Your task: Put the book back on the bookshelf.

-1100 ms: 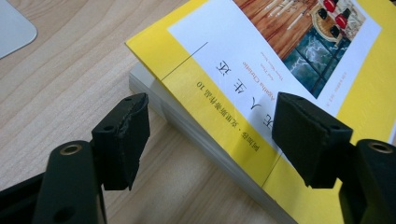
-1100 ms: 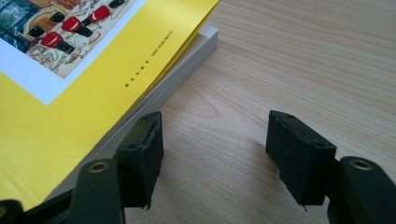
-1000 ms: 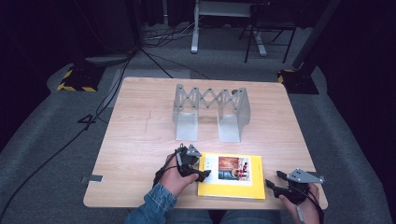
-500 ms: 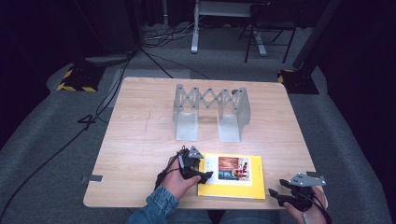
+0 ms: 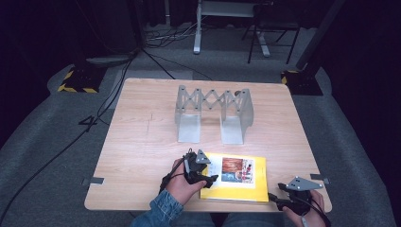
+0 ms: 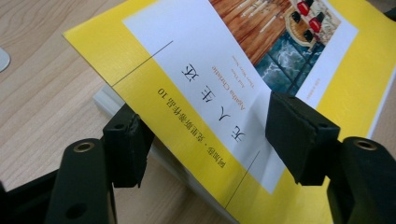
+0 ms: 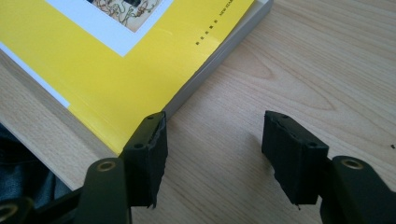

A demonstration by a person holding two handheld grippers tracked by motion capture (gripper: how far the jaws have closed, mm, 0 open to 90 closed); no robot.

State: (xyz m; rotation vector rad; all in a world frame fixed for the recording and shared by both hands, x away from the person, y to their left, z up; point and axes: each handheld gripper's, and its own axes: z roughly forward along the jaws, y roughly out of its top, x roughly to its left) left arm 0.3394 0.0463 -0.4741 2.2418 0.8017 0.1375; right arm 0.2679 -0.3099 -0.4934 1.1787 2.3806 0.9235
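Observation:
A yellow book (image 5: pixel 241 189) with a white picture panel lies flat near the table's front edge. My left gripper (image 5: pixel 209 179) is at the book's left edge; in the left gripper view it (image 6: pixel 210 133) stands open, one jaw beside the page block and the other over the cover (image 6: pixel 205 88). My right gripper (image 5: pixel 276 202) sits at the book's near right corner. In the right gripper view it (image 7: pixel 212 144) is open over bare wood, its left jaw just touching the corner of the book (image 7: pixel 116 70).
A grey metal expanding book rack (image 5: pixel 213 113) stands upright behind the book at mid table. The wooden table (image 5: pixel 137 142) has free room on its left half. Cables (image 5: pixel 71 142) run over the grey floor to the left.
The right gripper has drawn back toward the table's front edge and in to the book's near right corner. The left gripper has hardly moved.

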